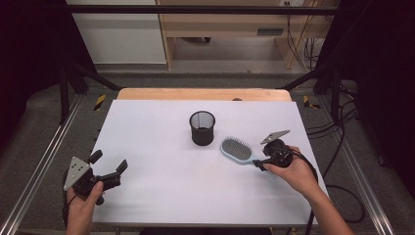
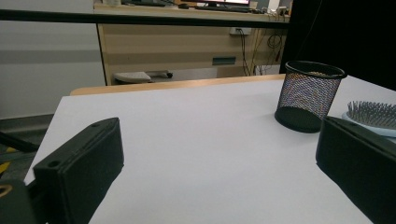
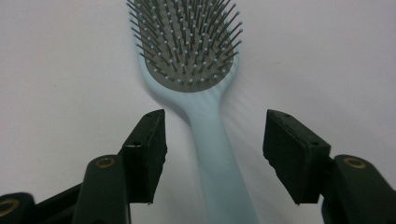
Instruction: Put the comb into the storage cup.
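pale-blue hairbrush (image 3: 205,112) lies loose between the open right claw (image 3: 212,154), handle end cut off.

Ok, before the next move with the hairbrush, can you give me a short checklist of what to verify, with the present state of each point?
1. Right tongs open: ok, both jaws stand apart.
2. Hairbrush handle between the right jaws: ok, roughly centred, and neither pad presses on it.
3. Brush lying flat, bristles up, on the white table: ok.
4. Black mesh cup upright and apart from the brush: ok.
5. Left tongs open and holding nothing: ok, they sit by the table's near left edge, away from the brush.
6. Whether the cup holds something: cannot tell.
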`<state>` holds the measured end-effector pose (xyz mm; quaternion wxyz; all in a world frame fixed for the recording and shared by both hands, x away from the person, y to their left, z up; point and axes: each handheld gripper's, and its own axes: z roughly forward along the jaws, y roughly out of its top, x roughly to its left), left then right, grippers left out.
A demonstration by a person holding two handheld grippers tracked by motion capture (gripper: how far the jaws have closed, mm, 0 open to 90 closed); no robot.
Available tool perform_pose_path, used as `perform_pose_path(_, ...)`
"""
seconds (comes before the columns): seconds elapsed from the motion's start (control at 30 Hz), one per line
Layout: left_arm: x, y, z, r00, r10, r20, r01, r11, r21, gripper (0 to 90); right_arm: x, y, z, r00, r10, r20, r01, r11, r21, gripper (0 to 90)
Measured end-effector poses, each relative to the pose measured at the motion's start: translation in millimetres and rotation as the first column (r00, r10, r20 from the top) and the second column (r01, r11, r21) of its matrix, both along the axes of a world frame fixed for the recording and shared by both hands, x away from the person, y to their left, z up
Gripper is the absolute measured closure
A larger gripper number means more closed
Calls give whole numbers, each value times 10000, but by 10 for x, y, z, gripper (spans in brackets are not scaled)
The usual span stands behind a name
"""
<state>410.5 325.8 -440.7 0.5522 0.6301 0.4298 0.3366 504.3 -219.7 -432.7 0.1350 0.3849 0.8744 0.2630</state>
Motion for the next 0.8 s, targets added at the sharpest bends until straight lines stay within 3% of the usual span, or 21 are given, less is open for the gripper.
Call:
perform_pose_path(0.23,3,-6,-2,10000,-28,-11,28,10000,39,9,83,64,-50,9988,91,-482,-100,9997,-201,279)
perform_pose_path(0.5,7,-9,-6,10000,-43,-51,44,10000,63,9,175,105,-128,9928,4,-1200,-84,9978,-655,83)
perform_pose_path(0.8,7,-12,-5,10000,-52,-52,52,10000,57,9,234,165,-81,9906,392,-1307,-488,9963,-707,99)
